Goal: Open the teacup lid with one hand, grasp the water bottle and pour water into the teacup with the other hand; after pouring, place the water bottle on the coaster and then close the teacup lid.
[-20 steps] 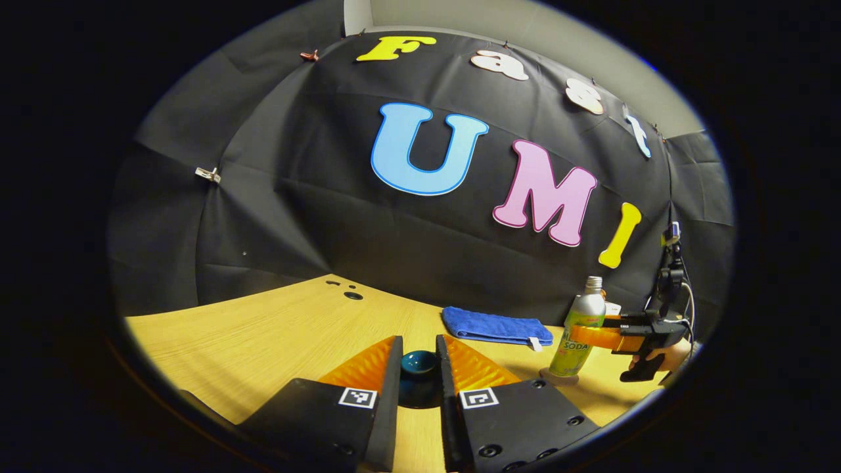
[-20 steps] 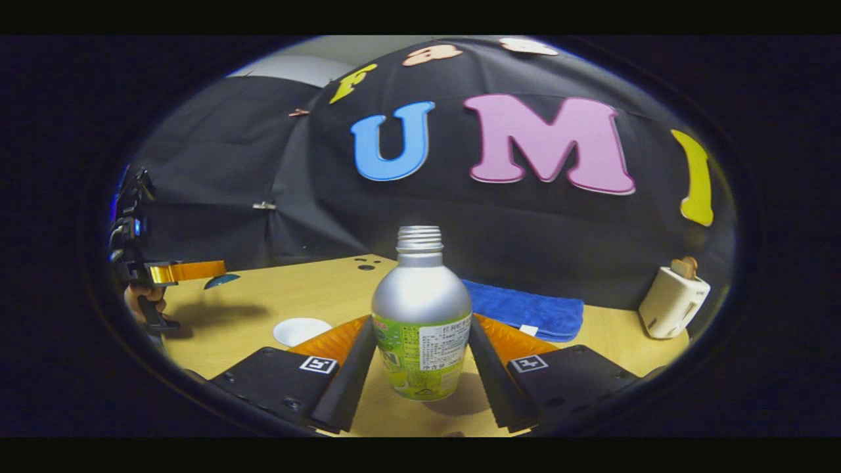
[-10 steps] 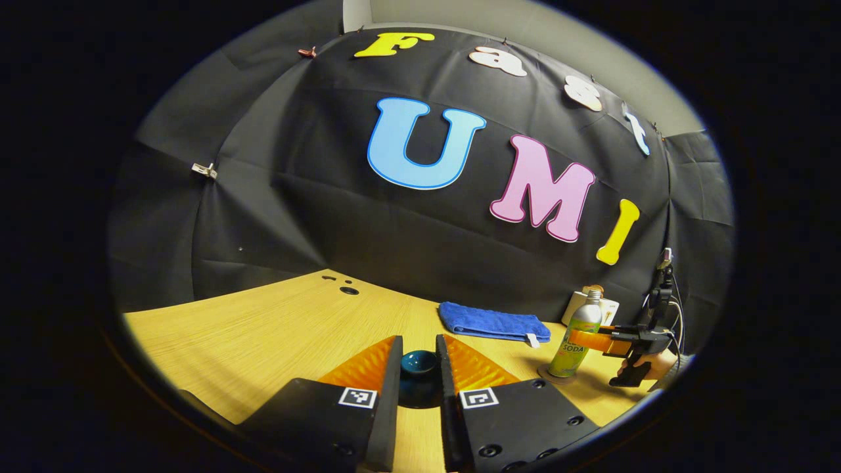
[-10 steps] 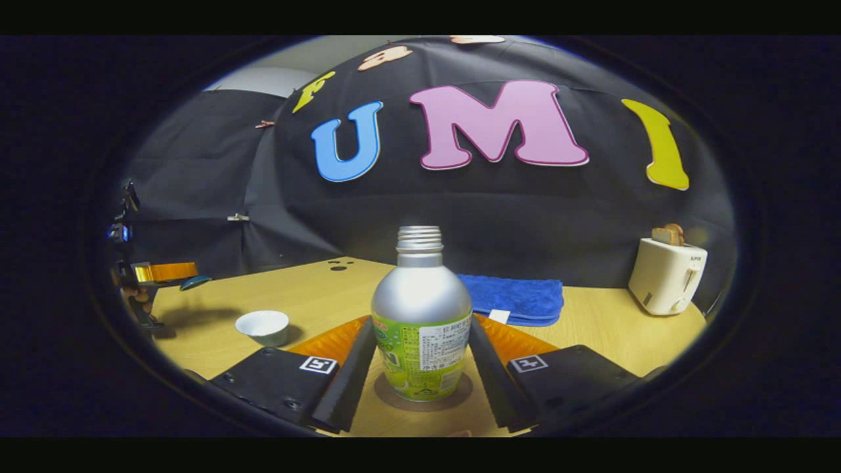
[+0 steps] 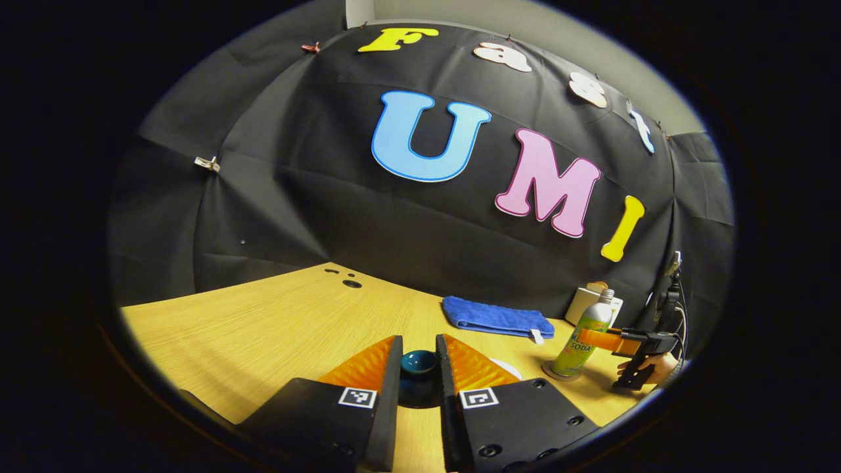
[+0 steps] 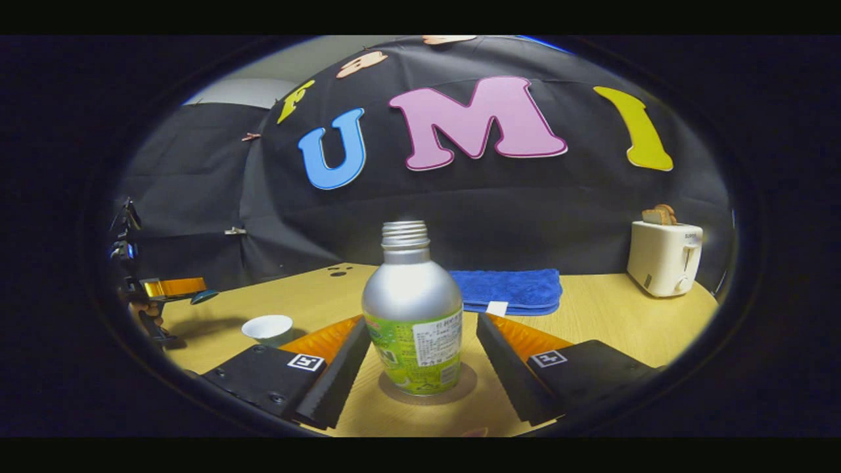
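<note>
A silver bottle with a green label [image 6: 412, 315] stands upright on a round brown coaster [image 6: 460, 389]. My right gripper [image 6: 424, 320] is open around it, with a gap on each side. In the left gripper view the bottle [image 5: 583, 332] stands at the right on the coaster [image 5: 549, 372], with the right gripper [image 5: 596, 338] beside it. My left gripper [image 5: 418, 347] is shut on the knob of the dark teal lid [image 5: 420, 362], held above the table. The white teacup [image 6: 267, 327] stands uncovered at the left, with the left gripper [image 6: 179, 287] and lid [image 6: 205, 296] beyond it.
A folded blue towel [image 6: 509, 289] lies at the back of the wooden table [image 5: 276, 328]. A cream toaster [image 6: 663, 257] with toast in it stands at the back right. Small dark holes [image 5: 351, 283] mark the table's far side.
The right gripper set the bottle down on the coaster and opened its fingers away from it. The left gripper kept hold of the lid and barely moved.
</note>
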`<state>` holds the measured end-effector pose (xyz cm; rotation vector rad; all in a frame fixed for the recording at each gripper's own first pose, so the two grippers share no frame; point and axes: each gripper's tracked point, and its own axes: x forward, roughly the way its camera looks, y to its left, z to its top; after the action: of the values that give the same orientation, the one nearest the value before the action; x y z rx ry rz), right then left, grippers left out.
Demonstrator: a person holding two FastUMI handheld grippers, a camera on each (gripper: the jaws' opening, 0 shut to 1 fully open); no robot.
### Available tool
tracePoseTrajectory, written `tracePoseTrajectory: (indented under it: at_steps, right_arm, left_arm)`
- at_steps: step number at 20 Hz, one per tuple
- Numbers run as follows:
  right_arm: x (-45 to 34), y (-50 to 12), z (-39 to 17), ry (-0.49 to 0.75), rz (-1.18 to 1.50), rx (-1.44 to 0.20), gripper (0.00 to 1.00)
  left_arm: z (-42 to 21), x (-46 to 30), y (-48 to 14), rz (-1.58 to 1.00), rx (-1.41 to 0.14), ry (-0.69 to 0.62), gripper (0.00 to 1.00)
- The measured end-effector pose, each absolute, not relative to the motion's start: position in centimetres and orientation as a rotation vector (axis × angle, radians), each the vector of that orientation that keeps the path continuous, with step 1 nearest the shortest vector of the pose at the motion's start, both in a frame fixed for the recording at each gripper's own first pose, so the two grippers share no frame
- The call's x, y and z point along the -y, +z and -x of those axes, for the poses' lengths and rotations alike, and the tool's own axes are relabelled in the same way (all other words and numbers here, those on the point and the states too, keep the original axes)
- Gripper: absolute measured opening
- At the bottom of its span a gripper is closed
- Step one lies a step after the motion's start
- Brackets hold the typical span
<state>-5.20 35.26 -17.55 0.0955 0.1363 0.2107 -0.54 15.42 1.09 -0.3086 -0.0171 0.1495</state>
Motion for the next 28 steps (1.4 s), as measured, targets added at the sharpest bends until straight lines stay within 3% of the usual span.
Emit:
tracePoseTrajectory:
  at_steps: [4, 11, 28]
  right_arm:
    - [-35.2, -17.4, 6.9, 0.239, -0.081, -0.127, 0.98]
    - [-34.4, -17.8, 12.4, 0.224, -0.063, -0.136, 0.98]
    - [-34.9, -16.7, 15.7, 0.214, -0.035, -0.029, 0.97]
  left_arm:
    - [0.3, -13.6, 1.3, 0.279, 0.013, 0.128, 0.31]
    - [-1.8, -7.9, 1.5, 0.234, -0.006, -0.022, 0.31]
    - [-9.1, -4.5, -1.2, 0.076, -0.119, -0.026, 0.32]
